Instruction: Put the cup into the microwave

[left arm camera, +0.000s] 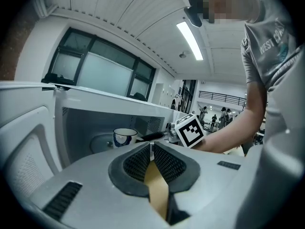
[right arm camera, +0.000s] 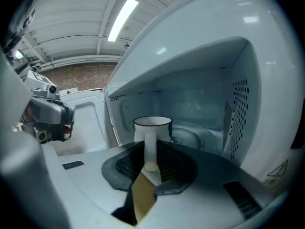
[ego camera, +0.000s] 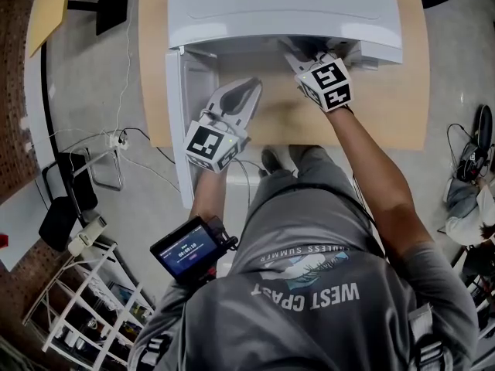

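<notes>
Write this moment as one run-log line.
right tool: shut on cup handle | cup: inside microwave, held | left tool: shut, empty | door: open

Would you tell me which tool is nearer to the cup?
Right. The right tool grips the cup by its handle at the microwave's mouth; the left tool hangs outside, beside the open door, clear of the cup.

One cup [right arm camera: 152, 124], one microwave [ego camera: 286, 6], one table [ego camera: 387, 107], two grippers [left arm camera: 151, 151] [right arm camera: 150, 163]
</notes>
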`<state>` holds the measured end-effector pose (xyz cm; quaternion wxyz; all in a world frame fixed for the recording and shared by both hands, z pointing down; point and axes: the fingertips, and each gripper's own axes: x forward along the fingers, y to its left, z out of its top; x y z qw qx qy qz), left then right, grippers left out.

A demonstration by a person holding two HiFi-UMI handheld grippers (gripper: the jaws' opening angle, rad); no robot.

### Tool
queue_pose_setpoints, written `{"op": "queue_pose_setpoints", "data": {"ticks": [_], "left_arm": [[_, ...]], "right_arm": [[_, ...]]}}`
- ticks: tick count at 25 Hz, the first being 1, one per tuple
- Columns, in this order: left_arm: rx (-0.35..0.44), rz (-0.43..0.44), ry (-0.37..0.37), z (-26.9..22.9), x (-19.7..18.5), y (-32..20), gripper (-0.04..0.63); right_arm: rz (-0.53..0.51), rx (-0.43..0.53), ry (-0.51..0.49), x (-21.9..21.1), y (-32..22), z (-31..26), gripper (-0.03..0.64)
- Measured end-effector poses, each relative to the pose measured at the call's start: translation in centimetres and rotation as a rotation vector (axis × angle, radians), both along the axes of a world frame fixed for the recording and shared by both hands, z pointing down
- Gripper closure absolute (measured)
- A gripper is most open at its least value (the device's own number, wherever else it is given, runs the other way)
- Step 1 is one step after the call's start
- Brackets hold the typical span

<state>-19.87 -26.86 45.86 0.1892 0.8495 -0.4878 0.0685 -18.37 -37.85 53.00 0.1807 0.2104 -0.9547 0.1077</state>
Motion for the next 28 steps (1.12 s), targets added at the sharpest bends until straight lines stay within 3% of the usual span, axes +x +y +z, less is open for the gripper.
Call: {"op": "queue_pose_setpoints", "data": {"ticks": [12, 28], "left_arm": [[-0.027, -0.024, -0.003, 0.2, -0.3, -0.8, 0.572], [-0.025, -0.01, -0.008, 0.5, -1.1, -1.3, 0.572]], "right_arm": [[0.053, 0.053, -0.05, -1.3, -2.8, 0.2, 0.545], [0.083, 0.168, -0.011, -3.9, -5.3, 0.4, 0.543]]}}
